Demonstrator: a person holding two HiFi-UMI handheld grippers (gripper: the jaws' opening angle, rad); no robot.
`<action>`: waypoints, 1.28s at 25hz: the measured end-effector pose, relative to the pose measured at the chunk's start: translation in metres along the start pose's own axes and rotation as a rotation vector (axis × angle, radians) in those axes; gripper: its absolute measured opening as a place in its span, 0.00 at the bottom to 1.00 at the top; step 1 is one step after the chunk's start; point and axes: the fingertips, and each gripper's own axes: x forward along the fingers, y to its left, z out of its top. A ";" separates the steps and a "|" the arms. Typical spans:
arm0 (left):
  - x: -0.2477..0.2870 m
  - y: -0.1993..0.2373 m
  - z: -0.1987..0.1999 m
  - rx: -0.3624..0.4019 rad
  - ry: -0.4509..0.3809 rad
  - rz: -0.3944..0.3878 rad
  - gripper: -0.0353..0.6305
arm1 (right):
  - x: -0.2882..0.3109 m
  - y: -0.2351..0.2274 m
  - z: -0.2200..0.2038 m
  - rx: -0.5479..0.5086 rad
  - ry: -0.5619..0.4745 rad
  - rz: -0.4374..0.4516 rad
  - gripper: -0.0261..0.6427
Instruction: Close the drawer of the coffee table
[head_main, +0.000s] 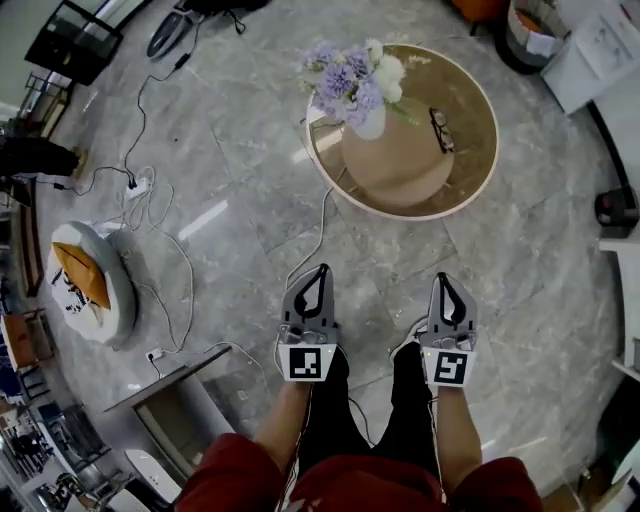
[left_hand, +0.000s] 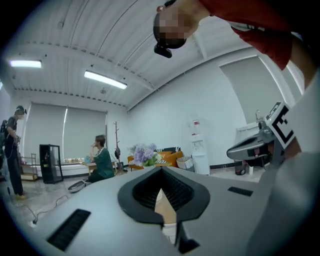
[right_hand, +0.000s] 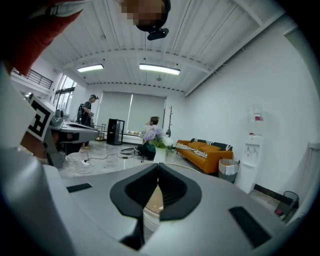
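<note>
Both grippers are held side by side on the near side of the coffee table (head_main: 472, 150), well apart from it and pointing toward it.

- Left gripper (head_main: 320, 272): jaws together, tips meeting, nothing between them. Its own view confirms this (left_hand: 161, 170).
- Right gripper (head_main: 442, 278): jaws together, empty, touching nothing. Its own view confirms this too (right_hand: 157, 166).

Task item: the coffee table is round with a clear top. No view shows its drawer, so I cannot tell whether it is pushed in.

Writing: each gripper carries a marker cube (head_main: 306, 363) printed with black-and-white squares, no words. The red label on the water dispenser (left_hand: 200, 150) is too small to read.

Head view only:
- a vase (head_main: 368, 122) of purple and white flowers (head_main: 350, 75) stands on the table's left part;
- dark glasses (head_main: 441, 130) lie to the right of the vase.

Left gripper view only:
- a seated person in green (left_hand: 101, 162) is left of the flowers;
- a standing person (left_hand: 12, 150) is farther left.

Right gripper view adds a fuller look at the orange sofa (right_hand: 210, 152) beyond the table, and a bin (right_hand: 227, 170) just past the sofa's end.
</note>
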 end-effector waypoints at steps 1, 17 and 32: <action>-0.004 0.004 0.020 0.019 -0.008 -0.003 0.07 | -0.007 -0.004 0.016 -0.002 0.007 0.005 0.07; -0.068 0.046 0.181 -0.136 0.068 0.086 0.07 | -0.081 -0.051 0.214 -0.021 -0.147 -0.089 0.07; -0.097 0.105 0.219 -0.051 -0.015 0.202 0.07 | -0.097 -0.078 0.262 -0.008 -0.251 -0.189 0.07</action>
